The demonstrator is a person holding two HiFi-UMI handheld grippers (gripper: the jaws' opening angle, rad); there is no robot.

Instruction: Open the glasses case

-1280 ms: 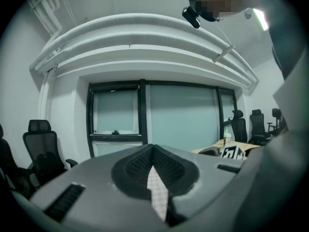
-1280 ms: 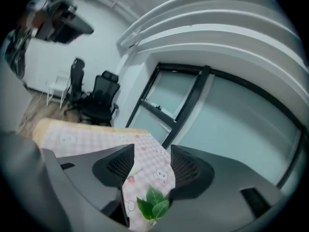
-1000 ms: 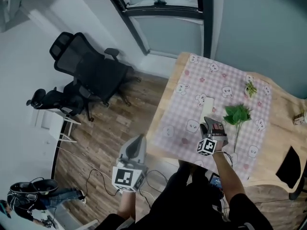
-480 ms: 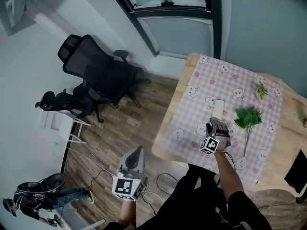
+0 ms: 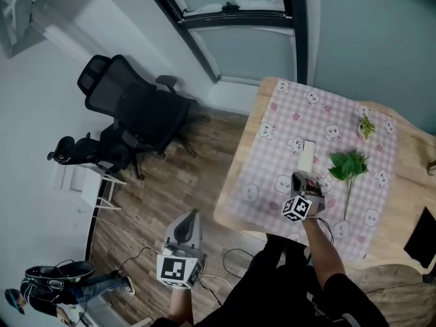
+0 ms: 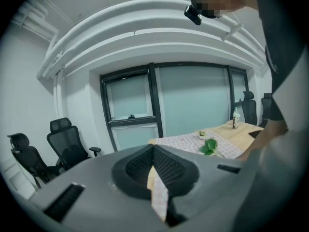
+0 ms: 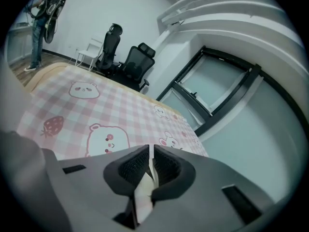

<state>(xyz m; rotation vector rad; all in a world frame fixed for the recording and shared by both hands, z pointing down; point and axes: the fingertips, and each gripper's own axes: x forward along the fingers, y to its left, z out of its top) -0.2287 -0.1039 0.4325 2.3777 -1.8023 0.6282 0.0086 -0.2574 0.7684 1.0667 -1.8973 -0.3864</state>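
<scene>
A cream glasses case (image 5: 306, 157) lies on the pink checked tablecloth (image 5: 272, 142), lengthwise away from me. My right gripper (image 5: 303, 178) is at the case's near end and its jaws are closing. In the right gripper view, a thin cream edge of the case (image 7: 143, 187) fills the narrow slit between the pads of that gripper (image 7: 150, 151). My left gripper (image 5: 195, 214) hangs off the table's near-left corner, above the wooden floor. Its jaws (image 6: 153, 151) meet at the tips with nothing between them.
A green leafy sprig (image 5: 347, 163) lies right of the case, with a small plant (image 5: 366, 125) farther back. A black flat thing (image 5: 422, 234) sits at the table's right edge. Black office chairs (image 5: 133, 107) stand on the floor to the left, cables (image 5: 225, 257) below the table edge.
The right gripper's jaws have gone from wide apart to nearly together at the case's near end, and the gripper has sunk a little. The left gripper has drifted slightly beside the table.
</scene>
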